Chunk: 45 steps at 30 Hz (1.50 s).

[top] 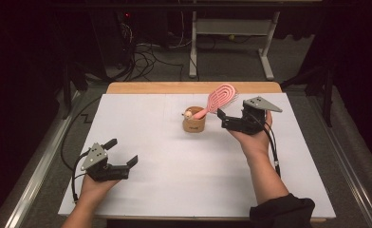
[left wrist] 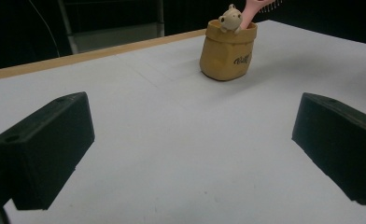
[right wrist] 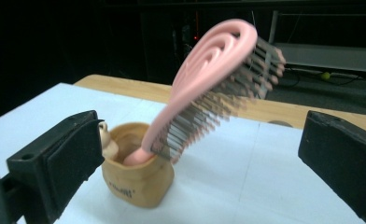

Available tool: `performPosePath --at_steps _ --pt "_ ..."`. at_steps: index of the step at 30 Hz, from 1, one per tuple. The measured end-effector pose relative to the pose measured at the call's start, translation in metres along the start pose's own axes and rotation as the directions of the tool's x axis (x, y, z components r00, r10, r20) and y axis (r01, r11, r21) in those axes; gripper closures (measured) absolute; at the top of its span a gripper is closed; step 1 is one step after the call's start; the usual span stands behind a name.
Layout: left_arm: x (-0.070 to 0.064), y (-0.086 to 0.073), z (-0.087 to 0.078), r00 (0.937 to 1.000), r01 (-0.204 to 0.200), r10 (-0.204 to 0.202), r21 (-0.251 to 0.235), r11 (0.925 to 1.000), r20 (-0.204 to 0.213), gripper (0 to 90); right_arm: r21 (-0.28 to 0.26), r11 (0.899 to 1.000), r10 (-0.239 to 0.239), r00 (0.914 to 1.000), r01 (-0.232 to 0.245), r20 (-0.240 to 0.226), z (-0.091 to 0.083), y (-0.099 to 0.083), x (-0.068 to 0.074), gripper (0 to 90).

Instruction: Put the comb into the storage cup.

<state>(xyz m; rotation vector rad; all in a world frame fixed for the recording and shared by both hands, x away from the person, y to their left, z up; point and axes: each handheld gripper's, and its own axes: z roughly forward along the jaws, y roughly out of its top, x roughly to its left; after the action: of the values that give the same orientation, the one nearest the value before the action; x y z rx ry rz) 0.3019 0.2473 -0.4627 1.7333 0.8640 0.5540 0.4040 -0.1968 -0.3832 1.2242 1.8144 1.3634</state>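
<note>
From the high view I see the pink hairbrush [top: 218, 99] standing handle-down in the tan cup [top: 194, 122] mid-table, leaning toward my right gripper [top: 221, 116], spread just beside it. My left gripper [top: 122, 152] rests spread near the table's [top: 174, 190] front. In the right gripper view the brush head looks blurred, possibly just released.

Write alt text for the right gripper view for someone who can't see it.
A pink hairbrush stands handle-down in a small tan pot on a white table, leaning right with its bristles blurred. The right gripper faces it with jaws wide open.
</note>
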Motion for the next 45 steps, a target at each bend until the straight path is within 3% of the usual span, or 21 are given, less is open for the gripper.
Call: performPosePath --at_steps 15,24,45 --pt "0.001 -0.002 0.002 0.9999 0.008 -0.008 0.005 1.0000 -0.006 0.0 0.072 0.997 -0.040 0.9992 0.040 -0.001 -0.015 -0.061 -0.009 0.4" --pt "-0.001 -0.002 0.001 1.0000 0.004 -0.004 0.003 1.0000 -0.004 0.0 0.042 0.998 -0.052 0.9986 0.052 -0.004 -0.048 -0.086 -0.013 0.5" --pt "-0.004 0.000 -0.003 0.9998 -0.013 0.013 -0.023 0.9996 -0.016 0.0 -0.032 0.999 -0.038 0.9989 0.038 0.027 -0.132 -0.118 -0.036 0.4"
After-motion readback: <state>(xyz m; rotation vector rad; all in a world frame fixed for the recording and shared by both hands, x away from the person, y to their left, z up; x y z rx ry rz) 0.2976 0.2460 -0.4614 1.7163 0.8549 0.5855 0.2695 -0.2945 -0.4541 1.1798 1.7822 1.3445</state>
